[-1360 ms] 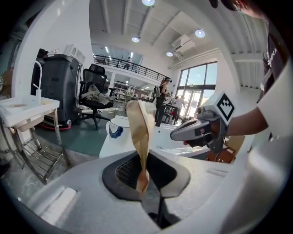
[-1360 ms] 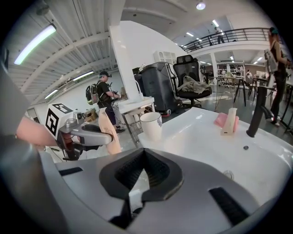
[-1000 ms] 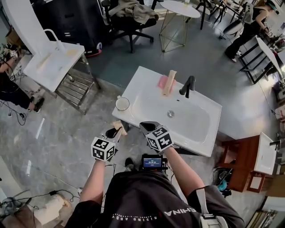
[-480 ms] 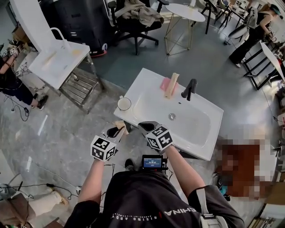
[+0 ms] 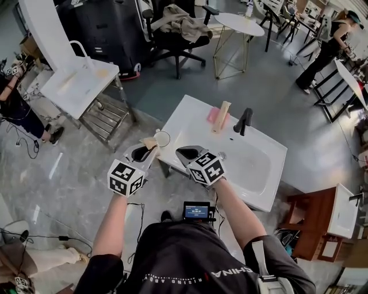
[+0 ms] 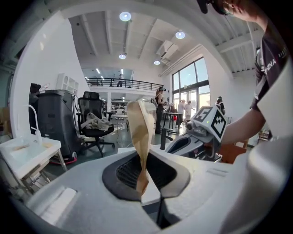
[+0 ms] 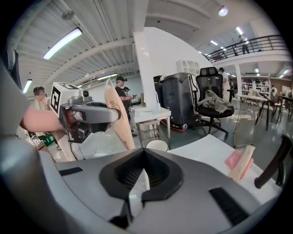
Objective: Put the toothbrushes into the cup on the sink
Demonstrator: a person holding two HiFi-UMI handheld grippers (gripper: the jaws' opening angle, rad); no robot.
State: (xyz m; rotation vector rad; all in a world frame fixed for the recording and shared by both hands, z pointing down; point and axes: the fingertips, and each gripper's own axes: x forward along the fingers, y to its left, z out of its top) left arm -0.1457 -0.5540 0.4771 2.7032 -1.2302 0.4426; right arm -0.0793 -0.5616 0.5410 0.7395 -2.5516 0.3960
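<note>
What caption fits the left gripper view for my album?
Left gripper, jaws shut on a tan toothbrush, beside the right gripper.

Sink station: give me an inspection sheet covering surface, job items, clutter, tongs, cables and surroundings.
Surface: white sink, basin bare, black tap at the back.
Job's things: cup on the sink's left corner; held toothbrush, wrapped; second toothbrush, wrapped, on the back rim.
Clutter: pink pack against the second toothbrush.
Tongs: left tongs shut on the held toothbrush, close by the cup; right tongs shut, empty, at the sink's front edge.
Cables: black floor cable at left.
Surroundings: office chair, round table, standing person.
</note>
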